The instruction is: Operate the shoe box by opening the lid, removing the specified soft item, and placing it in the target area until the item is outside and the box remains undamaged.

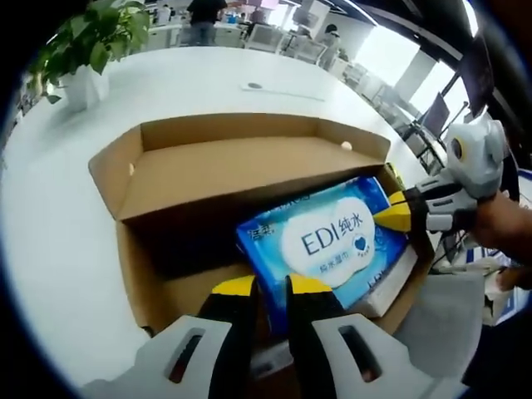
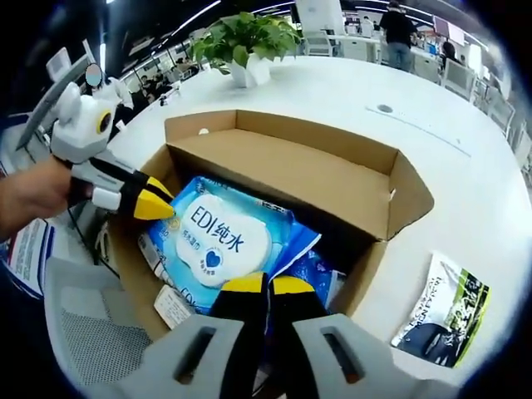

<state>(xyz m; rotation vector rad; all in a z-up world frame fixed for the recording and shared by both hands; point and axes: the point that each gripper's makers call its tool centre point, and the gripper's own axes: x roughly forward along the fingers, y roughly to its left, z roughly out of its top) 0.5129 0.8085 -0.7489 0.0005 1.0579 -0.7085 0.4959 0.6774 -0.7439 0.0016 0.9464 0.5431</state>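
An open cardboard shoe box (image 1: 133,274) lies on the white table with its lid flap (image 1: 224,170) folded back. Inside rests a blue wet-wipes pack (image 1: 332,241) with a white label reading "EDI". My left gripper (image 1: 270,287) is shut on the pack's near edge. The right gripper (image 1: 392,212) comes in from the right, its yellow tips on the pack's far corner. In the right gripper view the pack (image 2: 220,237) sits in the box (image 2: 332,179), my right gripper (image 2: 268,285) is shut on its crimped edge, and the left gripper (image 2: 154,204) meets its left end.
A potted plant (image 2: 245,41) stands on the white table (image 2: 465,166). A printed packet (image 2: 440,312) lies right of the box. More blue and white packaging (image 2: 320,270) lies under the pack. A grey mesh chair (image 2: 91,332) is close by. People and desks are far behind.
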